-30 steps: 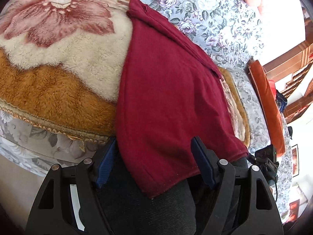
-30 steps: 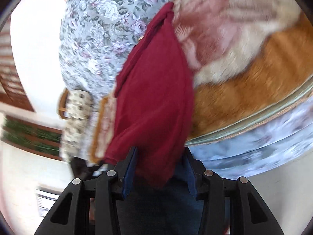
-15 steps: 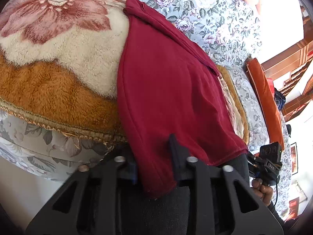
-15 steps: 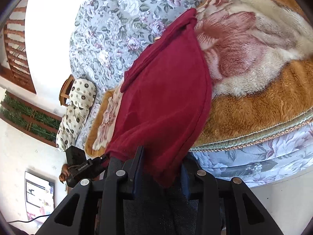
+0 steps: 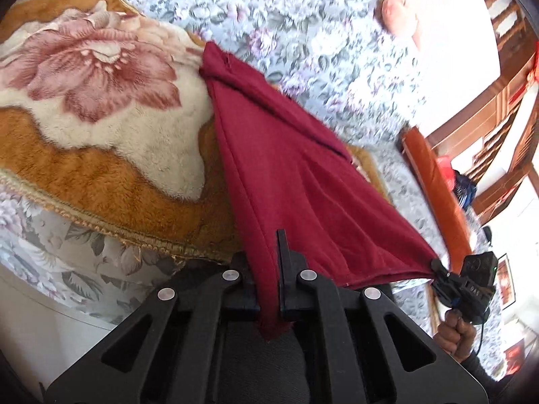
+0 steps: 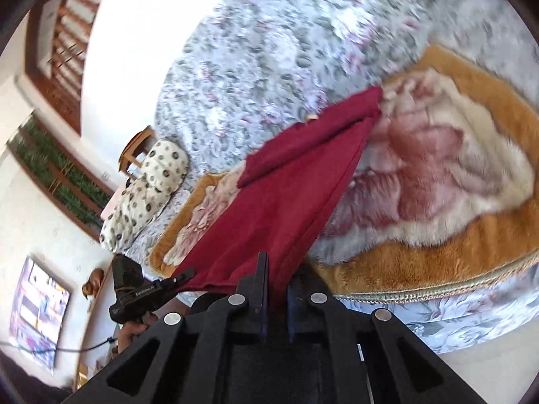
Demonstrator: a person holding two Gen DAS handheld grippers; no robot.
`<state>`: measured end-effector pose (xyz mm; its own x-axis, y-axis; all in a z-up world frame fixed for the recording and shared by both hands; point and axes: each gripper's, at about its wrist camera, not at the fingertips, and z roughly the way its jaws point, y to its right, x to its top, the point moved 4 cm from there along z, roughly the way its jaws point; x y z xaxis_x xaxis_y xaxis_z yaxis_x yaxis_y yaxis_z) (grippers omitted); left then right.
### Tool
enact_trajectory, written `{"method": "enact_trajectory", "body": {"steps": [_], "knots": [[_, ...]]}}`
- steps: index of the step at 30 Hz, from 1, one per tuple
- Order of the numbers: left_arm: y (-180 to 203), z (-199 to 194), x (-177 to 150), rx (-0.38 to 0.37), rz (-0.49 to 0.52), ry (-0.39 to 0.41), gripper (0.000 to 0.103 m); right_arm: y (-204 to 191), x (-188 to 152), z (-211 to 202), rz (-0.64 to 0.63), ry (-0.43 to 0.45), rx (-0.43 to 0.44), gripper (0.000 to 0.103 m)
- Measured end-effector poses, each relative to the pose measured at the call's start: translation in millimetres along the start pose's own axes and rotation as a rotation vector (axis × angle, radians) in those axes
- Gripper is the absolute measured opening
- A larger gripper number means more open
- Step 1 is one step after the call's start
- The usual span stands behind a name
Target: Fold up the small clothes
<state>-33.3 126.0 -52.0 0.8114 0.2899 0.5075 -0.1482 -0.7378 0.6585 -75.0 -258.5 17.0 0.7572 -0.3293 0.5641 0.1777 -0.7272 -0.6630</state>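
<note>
Soft, light red garment [image 5: 303, 181] was judged floppy and best held by its near corners. Both were pinched by the closed jaws of the left gripper [image 5: 267, 289] and right gripper [image 6: 278, 289].

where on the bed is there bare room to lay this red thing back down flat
Both grippers are shut on the near hem of the red garment: left gripper, right gripper. The widest bare patch is the plush flower blanket, between the garment and its braided edge. The floral bedspread behind is also bare. It is crowded towards the spotted pillow.
</note>
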Motion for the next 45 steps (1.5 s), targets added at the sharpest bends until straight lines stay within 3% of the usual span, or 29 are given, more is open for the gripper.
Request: {"method": "enact_trajectory", "body": {"steps": [10, 13, 15, 18, 22, 28, 34, 37, 39, 43, 45], "knots": [[34, -66, 0, -0.104, -0.03, 0.134, 0.005, -54, 1, -53, -0.114, 0.011, 0.079, 0.007], [40, -64, 23, -0.13, -0.055, 0.179, 0.005, -62, 18, -58, -0.115, 0.047, 0.114, 0.007], [36, -48, 53, -0.101, -0.096, 0.207, 0.005, -59, 39, -50, -0.097, 0.078, 0.129, 0.007], [36, -18, 100, -0.133, -0.163, 0.228, 0.005, -40, 82, -26, -0.026, 0.122, 0.121, 0.007], [46, 26, 156, -0.061, -0.119, 0.255, 0.005, -12, 142, 21, 0.098, 0.165, 0.11, 0.007], [18, 123, 224, 0.091, -0.096, 0.157, 0.005, 43, 197, 99, 0.164, 0.148, -0.023, 0.007], [-4, 178, 240, 0.213, -0.049, 0.078, 0.006, 84, 218, 159, 0.155, 0.093, -0.103, 0.008], [-19, 198, 243, 0.253, -0.064, 0.014, 0.007, 101, 225, 181, 0.171, 0.051, -0.113, 0.012], [-19, 199, 246, 0.247, -0.057, -0.004, 0.012, 106, 227, 183, 0.192, 0.053, -0.089, 0.029], [-8, 193, 252, 0.192, -0.013, -0.038, 0.028, 95, 229, 166, 0.15, 0.087, -0.035, 0.037], [0, 190, 258, 0.156, 0.011, -0.049, 0.053, 91, 227, 158, 0.133, 0.088, -0.051, 0.039]]}}
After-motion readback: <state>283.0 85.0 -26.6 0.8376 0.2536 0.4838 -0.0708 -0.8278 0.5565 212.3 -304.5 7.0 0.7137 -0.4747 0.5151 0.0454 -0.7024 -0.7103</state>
